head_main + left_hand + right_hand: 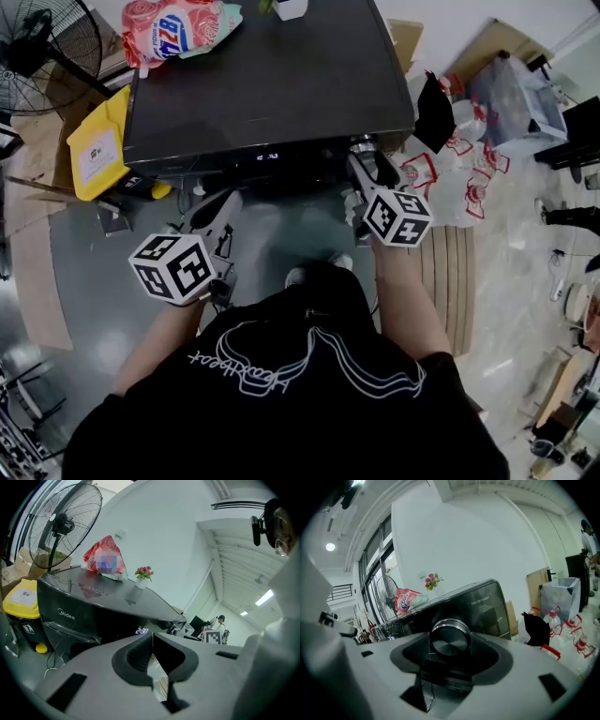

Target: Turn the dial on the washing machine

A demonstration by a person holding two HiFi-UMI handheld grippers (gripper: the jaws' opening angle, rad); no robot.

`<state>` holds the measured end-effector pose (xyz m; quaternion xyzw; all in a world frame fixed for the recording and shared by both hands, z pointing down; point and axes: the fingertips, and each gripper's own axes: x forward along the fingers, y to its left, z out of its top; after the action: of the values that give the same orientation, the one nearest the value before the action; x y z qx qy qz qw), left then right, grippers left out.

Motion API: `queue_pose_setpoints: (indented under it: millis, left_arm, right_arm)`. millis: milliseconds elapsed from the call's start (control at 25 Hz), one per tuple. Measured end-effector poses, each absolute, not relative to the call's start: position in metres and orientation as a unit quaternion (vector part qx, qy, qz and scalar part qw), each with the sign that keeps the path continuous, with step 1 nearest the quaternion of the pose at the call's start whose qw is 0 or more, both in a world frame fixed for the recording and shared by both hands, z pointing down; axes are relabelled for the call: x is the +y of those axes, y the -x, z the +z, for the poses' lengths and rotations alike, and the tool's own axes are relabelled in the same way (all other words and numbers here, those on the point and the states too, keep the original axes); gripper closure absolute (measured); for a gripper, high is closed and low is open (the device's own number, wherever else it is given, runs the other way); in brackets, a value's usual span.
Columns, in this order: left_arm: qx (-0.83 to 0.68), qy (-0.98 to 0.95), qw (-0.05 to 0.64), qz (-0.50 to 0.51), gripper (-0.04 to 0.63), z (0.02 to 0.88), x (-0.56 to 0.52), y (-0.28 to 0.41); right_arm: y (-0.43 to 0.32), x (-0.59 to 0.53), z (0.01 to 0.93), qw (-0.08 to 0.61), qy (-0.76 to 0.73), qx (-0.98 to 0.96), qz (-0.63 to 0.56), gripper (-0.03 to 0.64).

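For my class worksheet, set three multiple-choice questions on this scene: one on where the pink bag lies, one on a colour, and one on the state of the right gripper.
1. Where is the pink bag relative to the washing machine?
A. under it
B. on top of it
C. inside it

2. What colour is the container beside the washing machine?
A. yellow
B. green
C. white

3. What state is the right gripper in?
A. open, away from everything
B. closed on the dial
C. closed on the pink bag

Answers:
1 B: the bag lies on the dark lid.
2 A: the container is plainly yellow.
3 B: the dial sits between the jaws.
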<state>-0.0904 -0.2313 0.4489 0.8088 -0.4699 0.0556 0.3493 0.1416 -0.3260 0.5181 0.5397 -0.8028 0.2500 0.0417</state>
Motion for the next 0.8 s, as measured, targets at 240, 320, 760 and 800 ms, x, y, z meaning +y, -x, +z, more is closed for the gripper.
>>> queue_pose_setpoints:
  millis: [240,320,760,800]
  left_arm:
    - [-0.47,-0.812,0.342,0.057,0.584,0.441,-0.23,0.084]
    - [-0.47,-0.814,0.335,0.065,0.584,0.438,-0.226,0.081]
    - [-0.437,-0.853,0.282,0.047,0.584,0.368,-0.18,0.03]
    - [-0.433,-0.857,0.278,0.04,0.584,0.358,-0.172,0.023]
  right_arm:
    - [-0.146,-0.323,0.509,0.091,-0.543,-0.809,0.207,0.337]
    - [-0.146,-0.318,0.498,0.106,-0.536,-0.818,0.182,0.342]
    - [-0.142,-0.221,0.384,0.087,-0.452,-0.88,0.114,0.603]
    - [-0.142,-0.209,0.373,0.078,-0.441,-0.887,0.117,0.612]
